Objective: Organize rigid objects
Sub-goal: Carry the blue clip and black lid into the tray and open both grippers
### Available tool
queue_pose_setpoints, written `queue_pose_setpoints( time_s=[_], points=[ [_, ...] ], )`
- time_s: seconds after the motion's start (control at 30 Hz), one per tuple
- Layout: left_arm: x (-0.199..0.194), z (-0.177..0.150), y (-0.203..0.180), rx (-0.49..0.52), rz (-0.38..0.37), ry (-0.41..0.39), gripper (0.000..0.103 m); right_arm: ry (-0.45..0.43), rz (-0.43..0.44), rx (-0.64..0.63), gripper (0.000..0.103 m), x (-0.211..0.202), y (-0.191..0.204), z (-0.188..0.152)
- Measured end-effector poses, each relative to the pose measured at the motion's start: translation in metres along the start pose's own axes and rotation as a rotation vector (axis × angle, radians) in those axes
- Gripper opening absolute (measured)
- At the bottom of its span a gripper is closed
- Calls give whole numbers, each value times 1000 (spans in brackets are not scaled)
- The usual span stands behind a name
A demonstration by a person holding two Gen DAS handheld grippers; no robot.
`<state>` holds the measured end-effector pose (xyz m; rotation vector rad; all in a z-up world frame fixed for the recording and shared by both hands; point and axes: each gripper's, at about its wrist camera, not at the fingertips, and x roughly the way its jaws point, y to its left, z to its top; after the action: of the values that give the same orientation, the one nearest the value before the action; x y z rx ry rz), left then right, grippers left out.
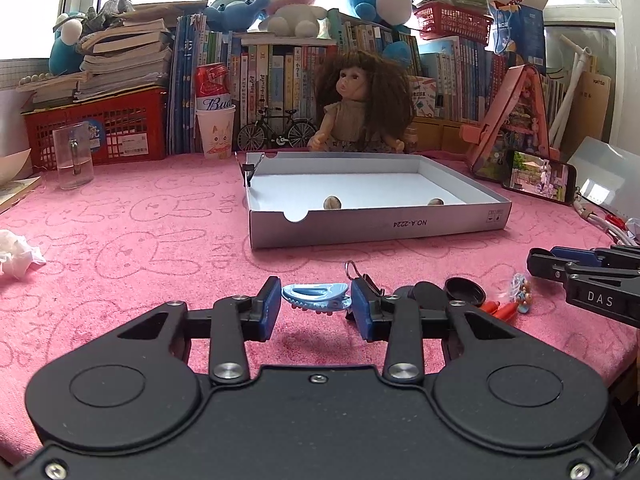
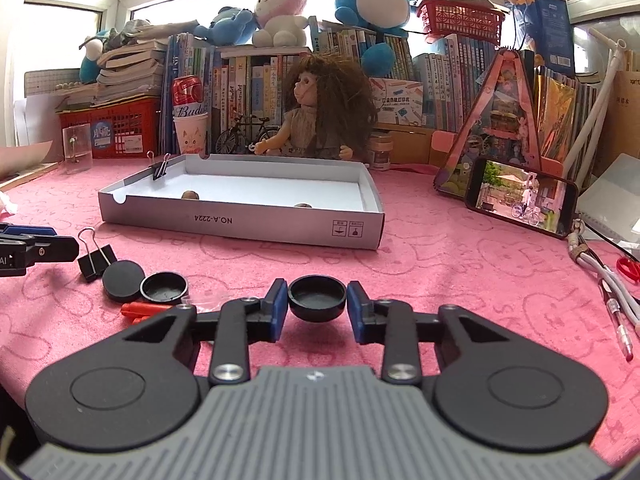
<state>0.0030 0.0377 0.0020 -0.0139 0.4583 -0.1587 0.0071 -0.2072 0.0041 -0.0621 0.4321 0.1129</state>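
Two tools loaded. Left tool (image 1: 316,306) clamped on light-blue plastic hair clip (image 1: 315,298), long axis crosswise. Right tool (image 2: 317,306) clamped on black round cap (image 2: 317,298). White cardboard tray (image 2: 240,222) upper centre of frame, straight ahead of both; left tool nearer.

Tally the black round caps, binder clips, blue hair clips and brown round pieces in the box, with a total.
black round caps: 3
binder clips: 2
blue hair clip: 1
brown round pieces: 2
total: 8
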Motion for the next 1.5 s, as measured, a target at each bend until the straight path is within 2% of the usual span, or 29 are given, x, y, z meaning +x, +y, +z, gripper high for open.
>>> queue_pose_setpoints(
  time_s=[0.5,1.5],
  points=[
    [11,35,2,-38,4,-45,36,-16,-14,58,37,10,-7,18],
    [40,56,-6,-72,-27,-31,36,-17,27,122,37,33,-8,44]
  ],
)
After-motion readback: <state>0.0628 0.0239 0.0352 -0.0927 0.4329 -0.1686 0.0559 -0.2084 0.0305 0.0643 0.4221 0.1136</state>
